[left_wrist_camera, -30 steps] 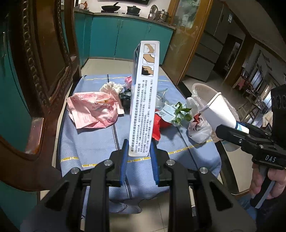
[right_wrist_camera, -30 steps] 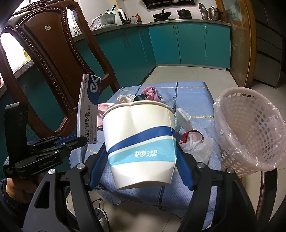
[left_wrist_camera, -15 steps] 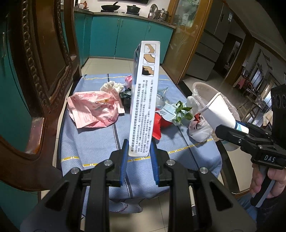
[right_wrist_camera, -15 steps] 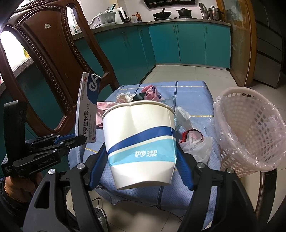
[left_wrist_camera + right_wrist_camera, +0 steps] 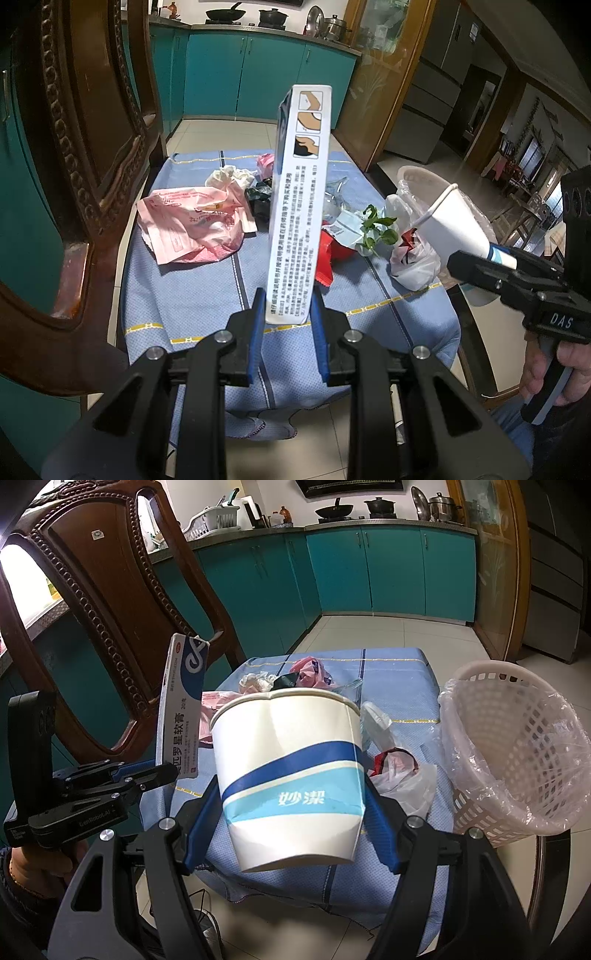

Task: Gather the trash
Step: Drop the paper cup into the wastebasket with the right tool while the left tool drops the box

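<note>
The left tool (image 5: 286, 317) is held level in front of the bench's near edge, its blue-padded fingers pinching the bottom end of a tall white medicine box (image 5: 300, 199) that stands upright with a slight tilt. In the right wrist view the same box (image 5: 183, 709) rises from the left tool (image 5: 147, 773) over the bench's near left corner. The right tool (image 5: 291, 812) is also held off the near edge, its fingers pressed against both sides of a white paper bowl (image 5: 291, 779) with blue bands, whose rim is dented inward at the back. From the left wrist view the bowl (image 5: 458, 225) tips its mouth toward the bench, with the right tool (image 5: 491, 273) and the person's right hand (image 5: 554, 373) on the grip behind it.

More trash lies on the bench (image 5: 207, 295), which is covered with a blue cloth: a crumpled pink bag (image 5: 192, 229) toward the left edge, white tissue (image 5: 229, 175) and a dark wrapper (image 5: 258, 197) further back, a red wrapper (image 5: 327, 254), a leafy sprig (image 5: 373, 230) and a white plastic bag (image 5: 413, 258) toward the right edge. A white lattice basket (image 5: 517, 746) lined with clear plastic stands at the bench's near right corner. A carved wooden chair back (image 5: 103, 627) stands by the left edge. Teal kitchen cabinets (image 5: 388, 572) and pale floor tiles lie beyond.
</note>
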A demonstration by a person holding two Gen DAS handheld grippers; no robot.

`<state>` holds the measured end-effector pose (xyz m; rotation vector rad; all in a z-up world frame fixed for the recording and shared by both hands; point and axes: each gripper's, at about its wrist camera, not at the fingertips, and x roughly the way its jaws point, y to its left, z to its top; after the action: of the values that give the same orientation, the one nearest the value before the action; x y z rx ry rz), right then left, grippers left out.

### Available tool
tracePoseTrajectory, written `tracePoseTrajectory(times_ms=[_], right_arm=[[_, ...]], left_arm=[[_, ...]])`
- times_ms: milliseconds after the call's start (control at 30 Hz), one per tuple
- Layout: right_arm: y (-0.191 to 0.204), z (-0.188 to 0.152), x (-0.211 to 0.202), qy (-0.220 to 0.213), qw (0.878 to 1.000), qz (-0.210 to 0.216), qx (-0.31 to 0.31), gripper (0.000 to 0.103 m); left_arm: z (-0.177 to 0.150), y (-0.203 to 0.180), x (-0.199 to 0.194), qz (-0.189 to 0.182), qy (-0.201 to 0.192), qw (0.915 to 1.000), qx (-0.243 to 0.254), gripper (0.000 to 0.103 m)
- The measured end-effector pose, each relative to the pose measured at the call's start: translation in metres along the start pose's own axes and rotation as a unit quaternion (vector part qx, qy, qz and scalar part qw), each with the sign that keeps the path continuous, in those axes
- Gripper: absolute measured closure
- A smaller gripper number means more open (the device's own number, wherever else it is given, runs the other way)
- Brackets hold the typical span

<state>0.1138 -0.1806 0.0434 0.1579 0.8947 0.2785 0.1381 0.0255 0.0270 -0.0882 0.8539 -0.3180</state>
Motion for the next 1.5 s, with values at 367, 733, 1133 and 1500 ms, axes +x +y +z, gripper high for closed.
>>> tracePoseTrajectory(times_ms=[367, 733, 1133, 1500], right_arm=[[-0.116, 0.035, -0.049, -0.136, 0.978, -0.119, 0.103, 0.028], [-0.152, 0.019, -0.104, -0.224, 0.947, -0.126, 0.191, 0.01], [-0.2, -0.004, -0.153, -0.325, 0.877, -0.185, 0.301, 0.01], [-0.172, 0.009, -0.139, -0.284, 0.914, -0.144, 0.251, 0.01]], left_arm=[[0.0, 0.0, 0.003, 0.0, 0.002, 1.0, 0.003, 0.078], [-0.003, -0.021, 0.008, -0.008, 0.005, 0.9991, 0.041, 0.078], [0.091, -0.207, 0.057, -0.125, 0.0, 0.9815, 0.145, 0.073], [0.071, -0.149, 0.026, -0.037, -0.047, 0.9943, 0.089, 0.012]])
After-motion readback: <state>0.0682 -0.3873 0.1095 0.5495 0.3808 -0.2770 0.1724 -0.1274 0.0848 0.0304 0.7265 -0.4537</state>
